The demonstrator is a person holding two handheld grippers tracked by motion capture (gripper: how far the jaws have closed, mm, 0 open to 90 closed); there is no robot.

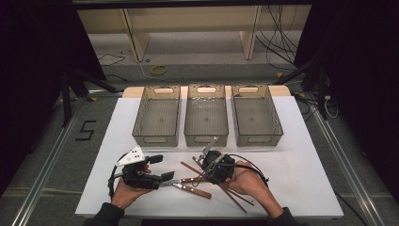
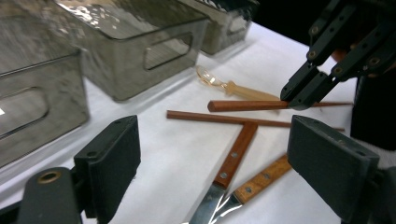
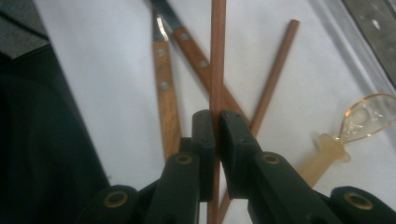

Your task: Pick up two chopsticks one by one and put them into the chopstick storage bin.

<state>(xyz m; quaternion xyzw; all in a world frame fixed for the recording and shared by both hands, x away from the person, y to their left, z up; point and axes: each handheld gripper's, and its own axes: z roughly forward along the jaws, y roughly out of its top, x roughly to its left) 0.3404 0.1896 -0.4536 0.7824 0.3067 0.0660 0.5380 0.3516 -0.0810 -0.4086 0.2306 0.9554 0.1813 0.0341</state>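
- White sheeting covers the surface, with three clear bins along its far edge and dark floor around it.
- Right gripper is clenched on a chopstick; the jaws pinch the wooden stick partway along, so it runs out past them.
- This looks like the pick-up step of a sorting job: the chopstick is gripped just above the cutlery pile, near the front of the surface.
- Next move, as I judge it: lift clear, then carry the stick over to one of the bins and let go inside; which bin is meant I cannot tell.
- Left gripper is released, its jaws wide and holding nothing, hovering beside the pile.
- Under and around the stick lie a second chopstick, two wooden-handled knives and a clear plastic spoon.
- The stick crosses the knives, so a tilted lift could drag them; the long free end could catch a bin wall.
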